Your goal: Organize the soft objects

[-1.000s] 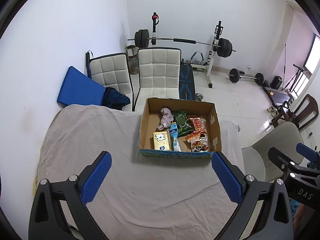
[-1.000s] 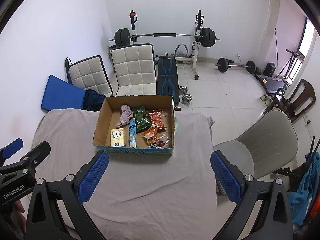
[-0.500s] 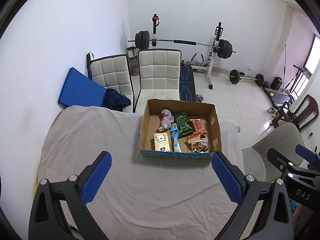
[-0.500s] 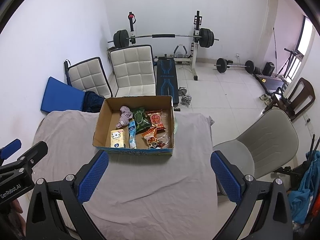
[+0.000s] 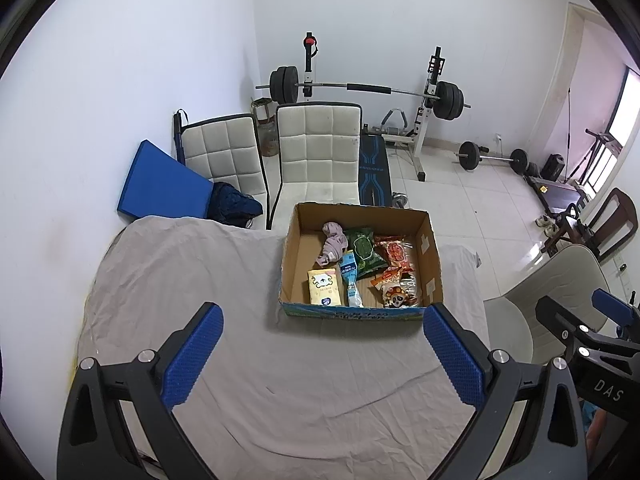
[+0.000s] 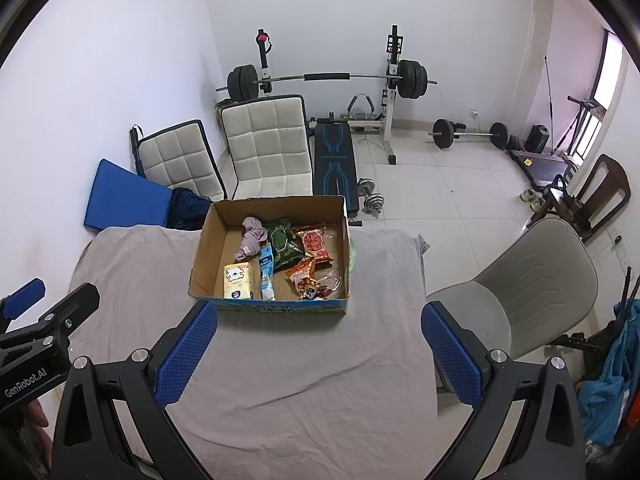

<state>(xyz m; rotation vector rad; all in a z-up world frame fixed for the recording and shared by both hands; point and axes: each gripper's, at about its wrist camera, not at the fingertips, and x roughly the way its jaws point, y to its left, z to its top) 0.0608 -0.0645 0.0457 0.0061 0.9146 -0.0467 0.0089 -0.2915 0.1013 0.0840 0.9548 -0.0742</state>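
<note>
Cardboard box (image 5: 430,256): near wall hides the lower ends of the packets inside. Packet print too small to read. Right gripper (image 5: 592,344) cut off by frame edge right of box. Left gripper (image 6: 36,332) cut off at left edge.

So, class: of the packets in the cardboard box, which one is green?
The green snack packet at the back middle of the cardboard box, between the pinkish cloth and the red packet. The other packets are red, yellow or blue.
</note>
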